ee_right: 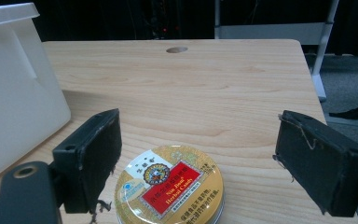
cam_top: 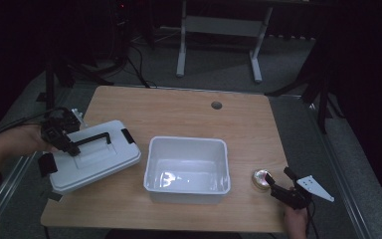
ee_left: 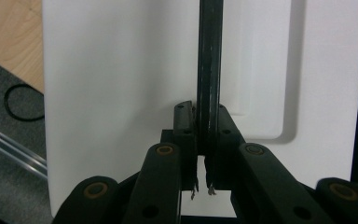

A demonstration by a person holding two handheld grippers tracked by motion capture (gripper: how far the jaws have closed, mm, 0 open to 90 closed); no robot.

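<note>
The lid (cam_top: 95,155) is white plastic, flat and smooth, with round corners and black clips at its ends. It lies tilted at about 9 o'clock on the table (cam_top: 179,112), partly over the left edge. A thin black handle (ee_left: 209,70) runs along its top. The left gripper (cam_top: 69,148) has its jaws squeezed tight on that handle; in the left gripper view the black bar stands right between them.

The tin (ee_right: 169,190) is small, round and gold, with a shiny top and a red label. It sits at about 4 o'clock on the table. The right gripper (cam_top: 273,185) has its jaws wide apart, one on each side of the tin and not touching it.

A white plastic box (cam_top: 187,170) with tall smooth walls stands open in the middle, just beside the lid.

The table is light wood with a small round hole (cam_top: 216,105) near 12 o'clock. The room around it is dark, with a grey floor and white table legs (cam_top: 181,55) behind.
</note>
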